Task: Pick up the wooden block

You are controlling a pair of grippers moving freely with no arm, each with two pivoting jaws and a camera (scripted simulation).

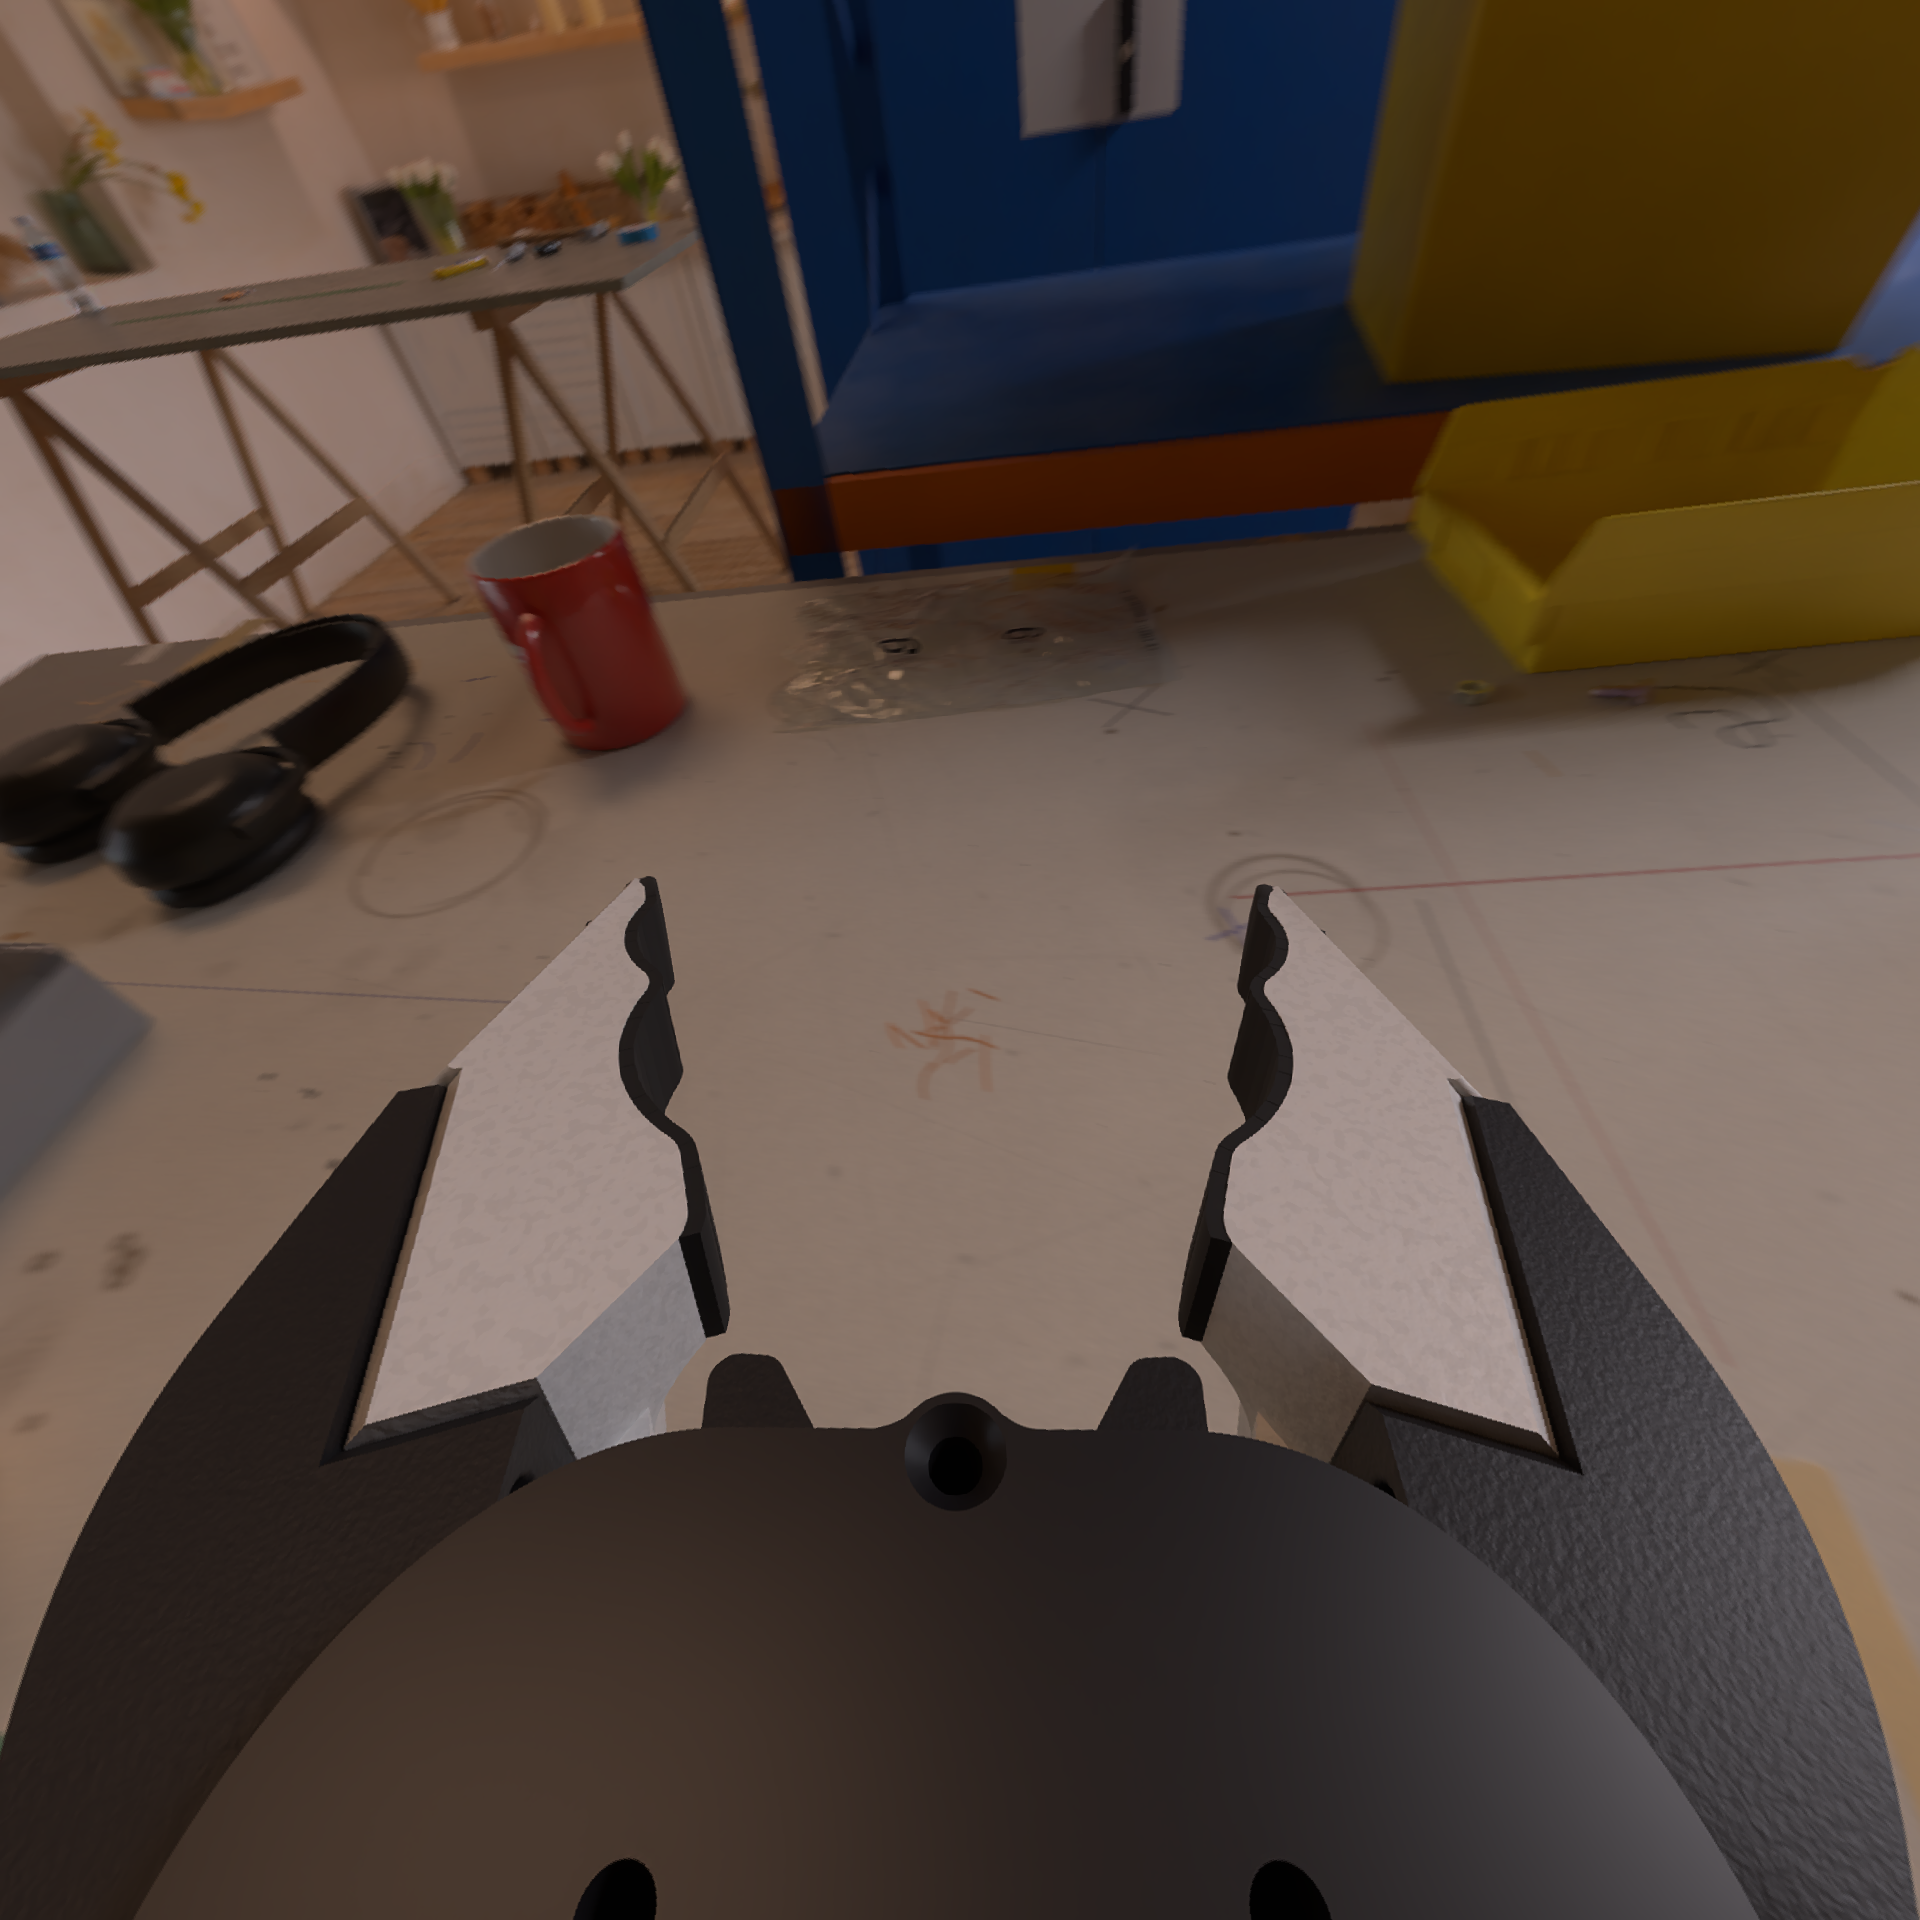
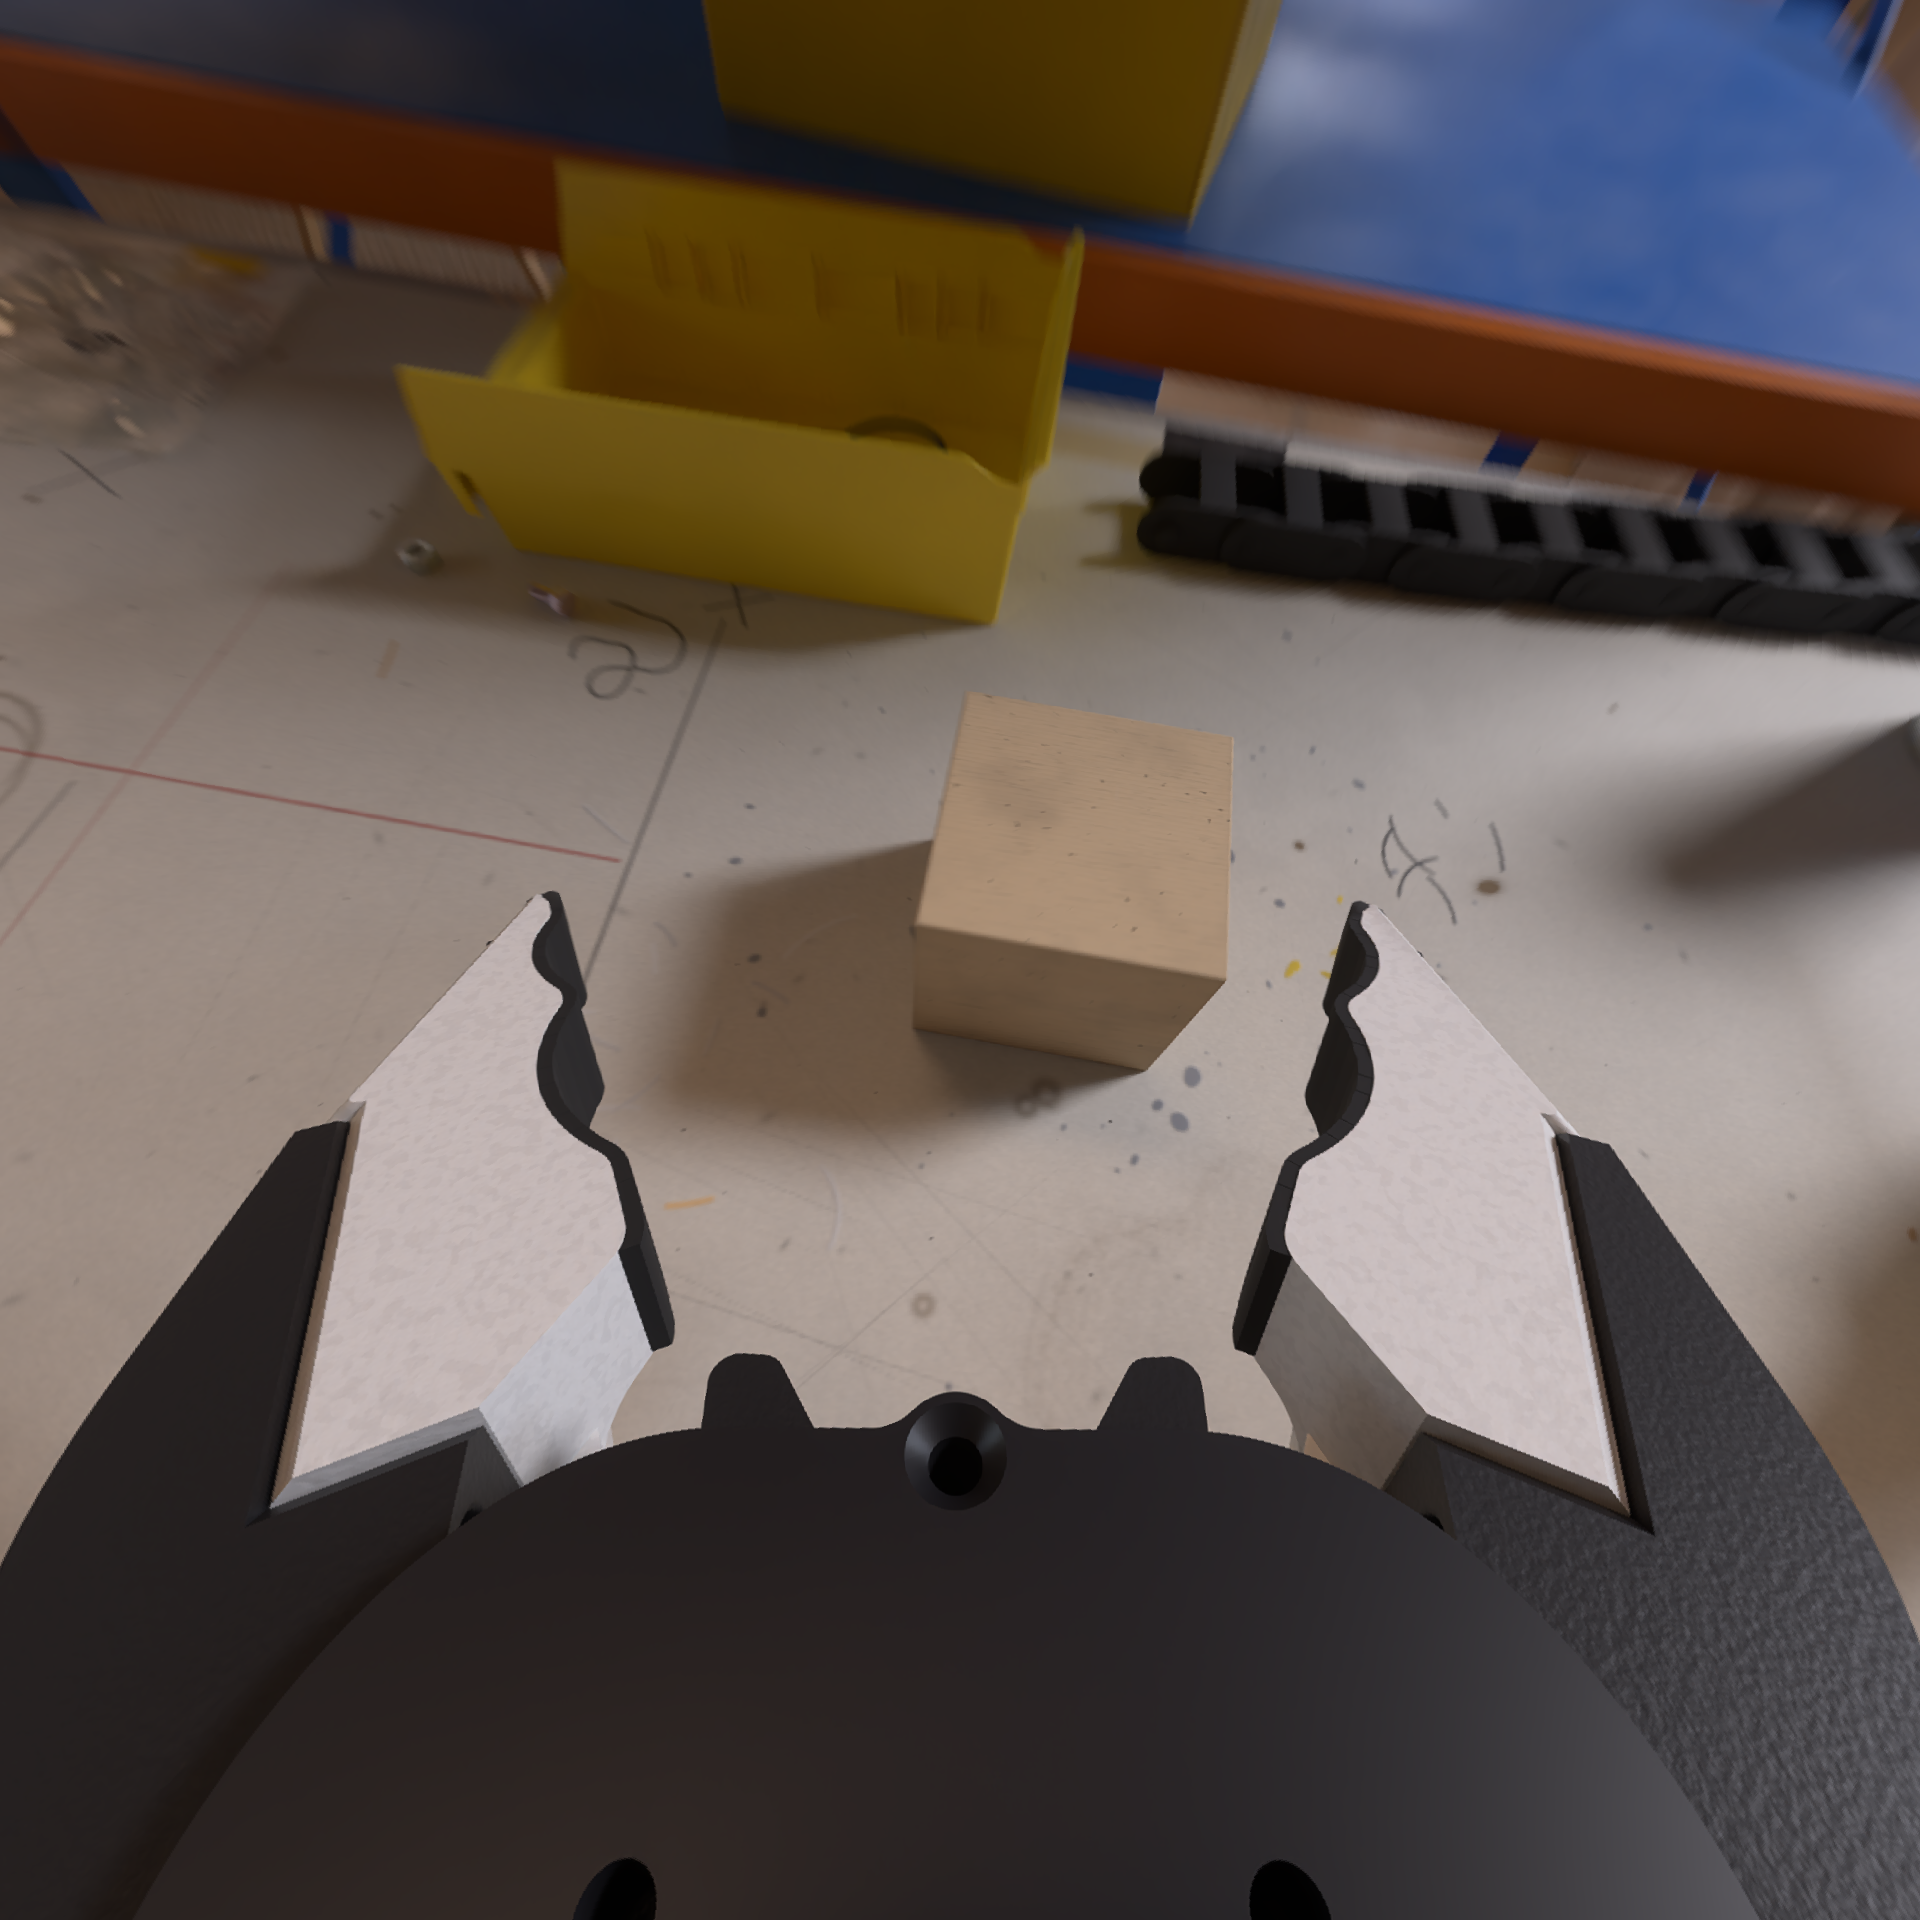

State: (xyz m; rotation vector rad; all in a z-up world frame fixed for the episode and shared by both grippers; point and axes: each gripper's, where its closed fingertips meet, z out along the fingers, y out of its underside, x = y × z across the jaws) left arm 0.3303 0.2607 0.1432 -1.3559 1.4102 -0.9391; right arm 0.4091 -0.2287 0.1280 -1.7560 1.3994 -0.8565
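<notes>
While apart — wooden block [image 2: 1075, 883], right fingers [image 2: 1444, 1122].

Nothing legible appears in either view. The bench [image 2: 312, 1039] bears only loose pen and pencil scribbles, ruled lines and circles, none forming a readable word or number. The yellow bin [image 2: 748, 499] has faint raised marks on its inner back wall, too blurred to read. A pale sheet [image 1: 1101, 62] hangs on the blue shelving [image 1: 1039, 260]; any print there cannot be made out.
</notes>
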